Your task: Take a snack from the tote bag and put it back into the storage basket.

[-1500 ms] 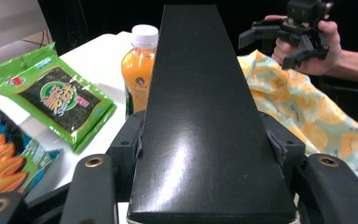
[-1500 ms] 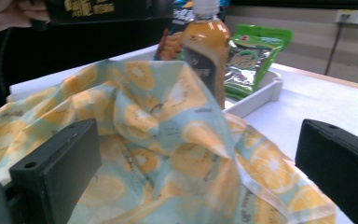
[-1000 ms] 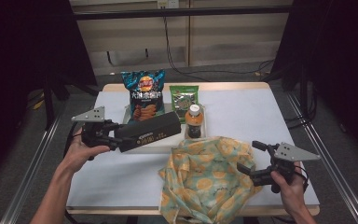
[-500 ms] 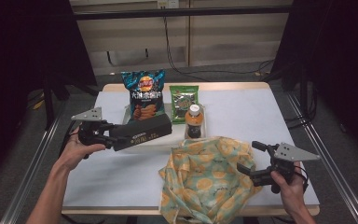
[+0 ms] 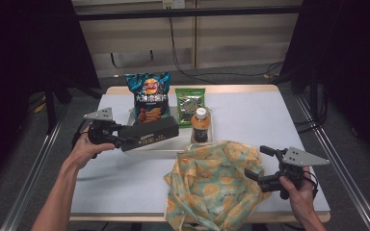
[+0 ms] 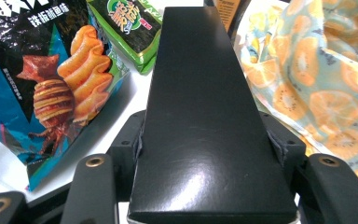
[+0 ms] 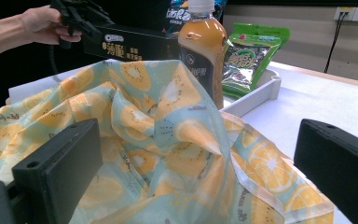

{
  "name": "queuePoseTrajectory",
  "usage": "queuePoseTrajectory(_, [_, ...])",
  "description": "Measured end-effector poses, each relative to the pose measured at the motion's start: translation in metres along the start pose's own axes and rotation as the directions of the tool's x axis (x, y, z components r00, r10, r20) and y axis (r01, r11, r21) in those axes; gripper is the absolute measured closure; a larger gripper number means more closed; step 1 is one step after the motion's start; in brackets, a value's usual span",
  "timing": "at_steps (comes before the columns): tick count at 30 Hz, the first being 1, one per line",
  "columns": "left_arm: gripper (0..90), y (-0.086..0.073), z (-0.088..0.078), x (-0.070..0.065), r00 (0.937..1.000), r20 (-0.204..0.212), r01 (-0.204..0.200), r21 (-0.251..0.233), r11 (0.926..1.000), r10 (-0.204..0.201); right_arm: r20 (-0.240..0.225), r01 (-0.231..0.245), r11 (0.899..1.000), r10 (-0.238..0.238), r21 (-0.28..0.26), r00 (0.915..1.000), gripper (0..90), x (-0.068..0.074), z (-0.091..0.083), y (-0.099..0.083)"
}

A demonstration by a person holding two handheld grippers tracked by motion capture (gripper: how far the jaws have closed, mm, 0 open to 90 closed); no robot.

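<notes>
Left gripper (image 5: pixel 121 138): clamped on the near end of the black box (image 5: pixel 150 134), pads pressing both long sides.
Box position: held over the white tray (image 5: pixel 150 150), in front of the chip bag (image 5: pixel 148 96).
Box axis: runs straight out from the jaws, far end pointing toward the bottle (image 5: pixel 200 126).
Fruit-print bag (image 5: pixel 214 180): lies beside the box's far end, toward the person, between the two hands.
Right gripper (image 5: pixel 260 162): jaws spread, nothing grasped, at the bag's right edge.
Nearer hand: the right one sits at the bag; the left one carries the box.
</notes>
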State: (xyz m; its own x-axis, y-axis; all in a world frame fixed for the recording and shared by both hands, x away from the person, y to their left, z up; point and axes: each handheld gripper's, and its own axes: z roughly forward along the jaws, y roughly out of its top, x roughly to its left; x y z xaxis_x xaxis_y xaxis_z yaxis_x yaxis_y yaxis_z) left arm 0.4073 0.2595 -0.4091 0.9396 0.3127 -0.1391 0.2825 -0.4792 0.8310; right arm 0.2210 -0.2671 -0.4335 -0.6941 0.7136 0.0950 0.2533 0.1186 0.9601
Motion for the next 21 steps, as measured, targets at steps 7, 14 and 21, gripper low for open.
queuePoseTrajectory(7, [43.1, 0.0, 0.019, 0.003, 0.9999, 0.013, -0.009, 0.033, 0.9994, 0.008, 0.002, -0.007, 1.0, 0.007, -0.001, 1.0, 0.0, 0.0, -0.001, 0.0])
queuePoseTrajectory(14, [43.0, -0.002, 0.031, 0.007, 1.0, 0.006, -0.006, 0.061, 0.9981, 0.006, 0.0, -0.005, 1.0, 0.005, 0.002, 1.0, 0.0, -0.001, 0.0, 0.0])
queuePoseTrajectory(21, [42.9, -0.005, 0.039, 0.005, 1.0, -0.008, 0.004, 0.087, 0.9962, -0.004, -0.001, -0.002, 1.0, 0.002, 0.002, 1.0, 0.0, 0.0, 0.0, -0.001])
